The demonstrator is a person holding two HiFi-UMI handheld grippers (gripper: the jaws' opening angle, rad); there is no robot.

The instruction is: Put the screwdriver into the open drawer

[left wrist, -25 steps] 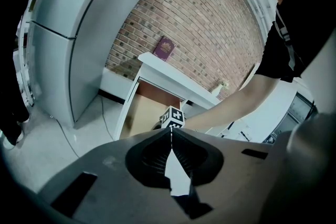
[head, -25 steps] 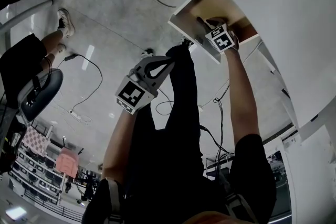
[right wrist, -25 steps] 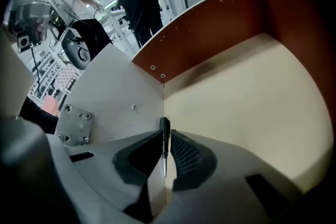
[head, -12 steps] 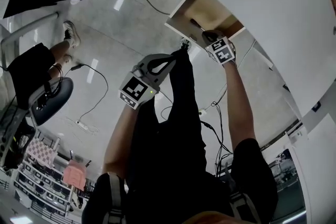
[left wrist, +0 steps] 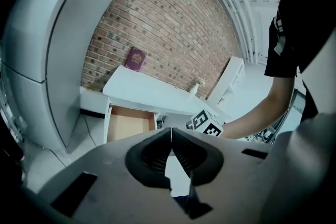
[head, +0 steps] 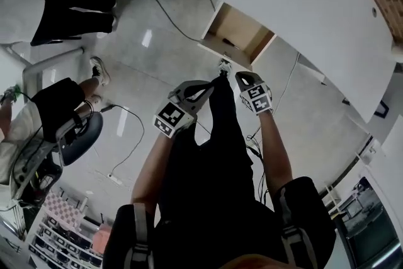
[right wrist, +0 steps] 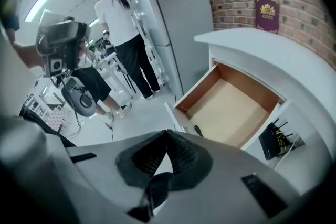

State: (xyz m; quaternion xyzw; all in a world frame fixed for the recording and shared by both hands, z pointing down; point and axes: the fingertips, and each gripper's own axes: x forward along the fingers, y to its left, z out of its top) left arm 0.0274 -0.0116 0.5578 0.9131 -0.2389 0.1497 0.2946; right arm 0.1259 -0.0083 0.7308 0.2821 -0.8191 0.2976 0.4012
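Note:
The white desk's drawer (head: 238,31) stands open, with its tan floor (right wrist: 231,107) showing. A dark screwdriver (head: 228,43) lies inside it near the front panel; in the right gripper view only its dark end (right wrist: 198,130) shows above my gripper's body. My right gripper (head: 244,77) hangs in front of the drawer, outside it, shut and empty (right wrist: 167,132). My left gripper (head: 211,80) is beside it, farther from the drawer, also shut on nothing (left wrist: 171,129). The left gripper view shows the drawer (left wrist: 128,123) and the right gripper's marker cube (left wrist: 207,122).
The white desk (head: 302,3) stands against a brick wall, with a purple book (right wrist: 266,9) on top. A black router (right wrist: 275,136) sits under the desk. A tall grey cabinet (right wrist: 168,18) is left of the drawer. A person (right wrist: 118,23) stands by it; an office chair (head: 79,135) and floor cables (head: 129,120) lie behind.
My right gripper has drawn back out of the drawer and the screwdriver stays lying inside. The head view has pulled away from the desk. The left gripper stayed shut.

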